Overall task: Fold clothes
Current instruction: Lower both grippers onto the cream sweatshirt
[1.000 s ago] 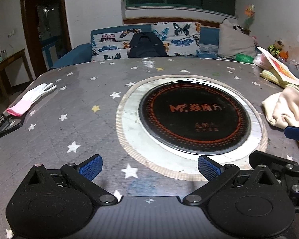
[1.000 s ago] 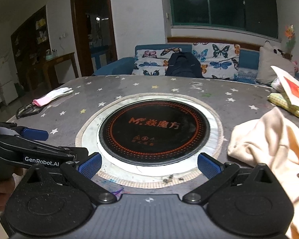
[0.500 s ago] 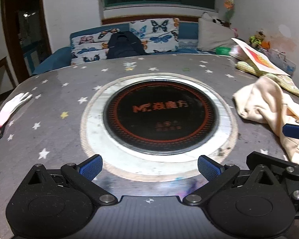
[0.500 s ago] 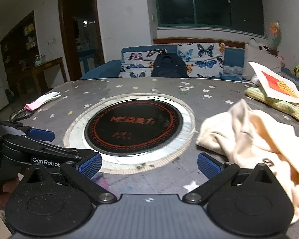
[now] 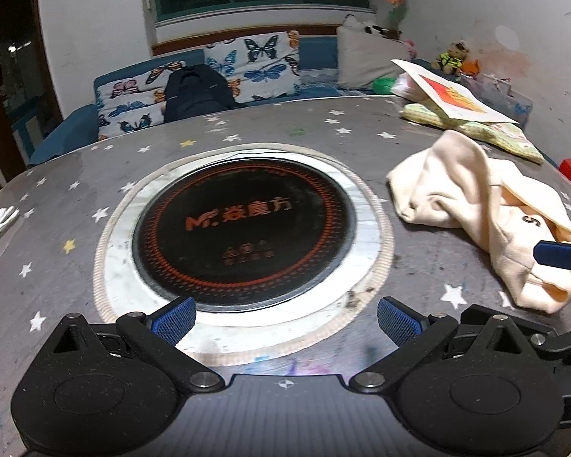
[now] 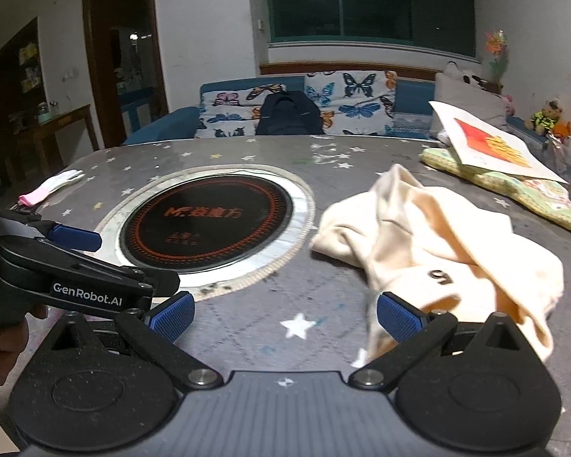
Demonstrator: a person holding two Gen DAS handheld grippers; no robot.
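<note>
Low side-by-side views across table (image 5: 418, 255)

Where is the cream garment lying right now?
The crumpled cream fabric garment lies on the star-patterned grey table, right of the round black cooktop and near the green patterned cloth.

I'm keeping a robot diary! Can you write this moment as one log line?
phase: approach | left gripper: open, empty | right gripper: open, empty, beside garment | cream garment: crumpled, unfolded, on table

Both grippers, left (image 5: 285, 321) and right (image 6: 285, 320) (jaws spread), hover.
</note>
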